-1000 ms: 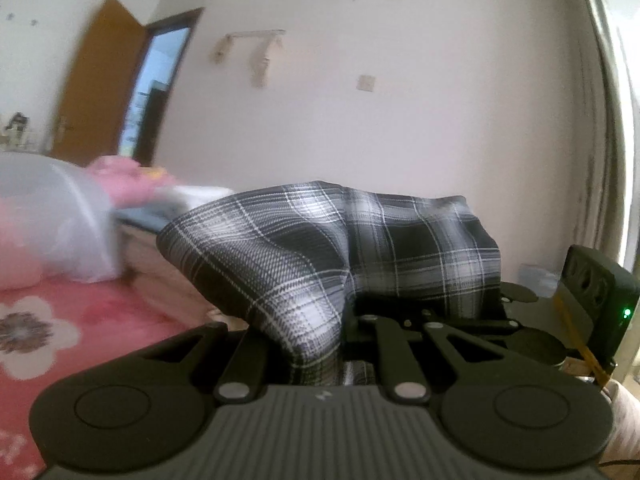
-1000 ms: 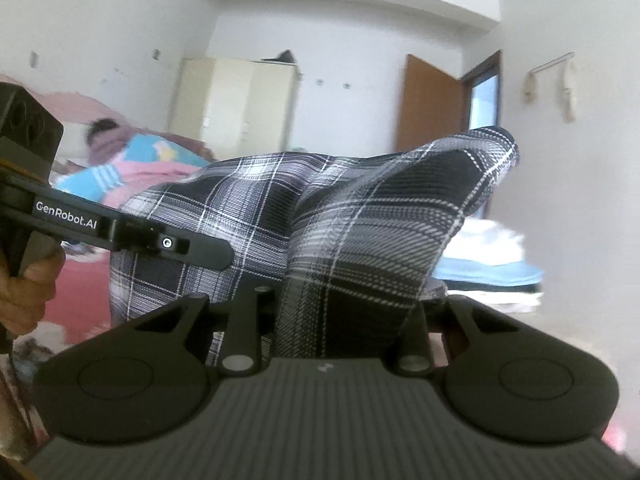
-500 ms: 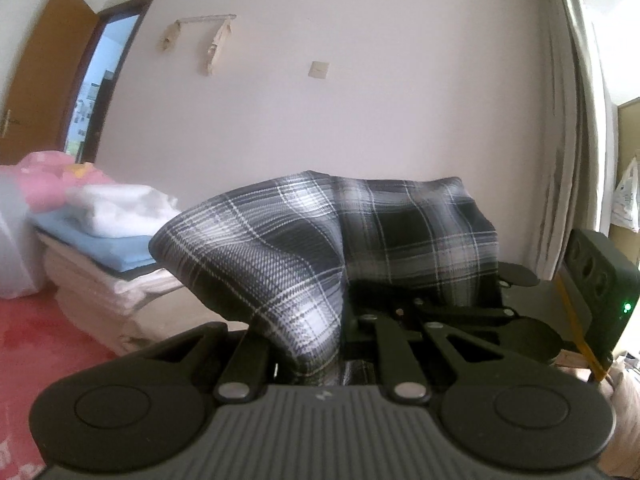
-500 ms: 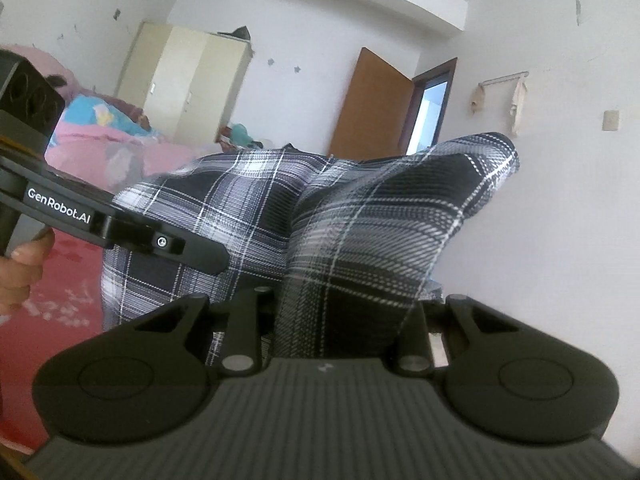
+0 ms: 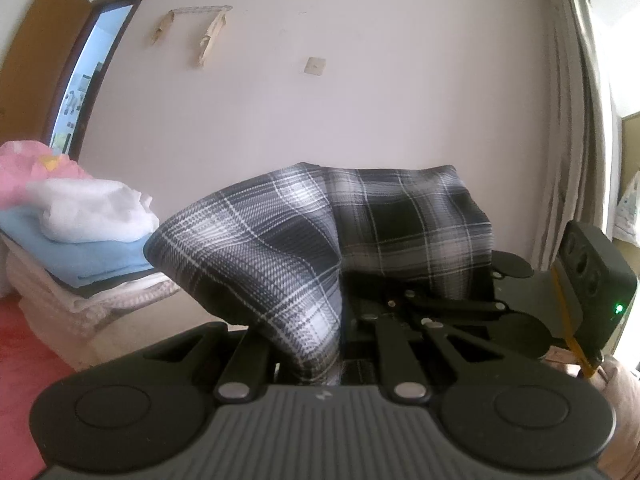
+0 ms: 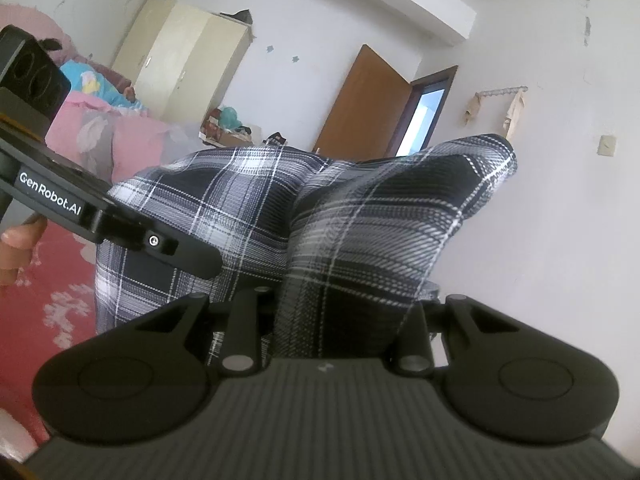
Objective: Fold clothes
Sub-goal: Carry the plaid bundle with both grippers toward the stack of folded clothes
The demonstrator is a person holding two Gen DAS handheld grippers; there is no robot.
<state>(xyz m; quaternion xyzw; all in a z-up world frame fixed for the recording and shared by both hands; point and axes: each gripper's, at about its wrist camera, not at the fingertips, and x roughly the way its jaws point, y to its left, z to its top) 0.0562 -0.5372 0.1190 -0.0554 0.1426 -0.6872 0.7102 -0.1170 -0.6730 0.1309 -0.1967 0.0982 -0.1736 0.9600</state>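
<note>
White plaster wall (image 5: pixel 360 112) fills background. Red floral bedspread (image 6: pixel 48 300) low at side. Stack of folded white, blue and cream linens (image 5: pixel 80 256) near open brown wooden door (image 6: pixel 360 108). Black-and-white plaid cloth (image 5: pixel 320 248) held aloft between both tools, bunched, sagging in middle, clear of bed. Left gripper (image 5: pixel 316 344) clenched on plaid cloth, fabric billowing over fingers. Right gripper (image 6: pixel 328 320) likewise clamped on it. Hand (image 6: pixel 16 248) wraps left tool's handle.

plaid cloth (image 5: pixel 320 240) hides both tongs' tips, seemingly clamped
</note>
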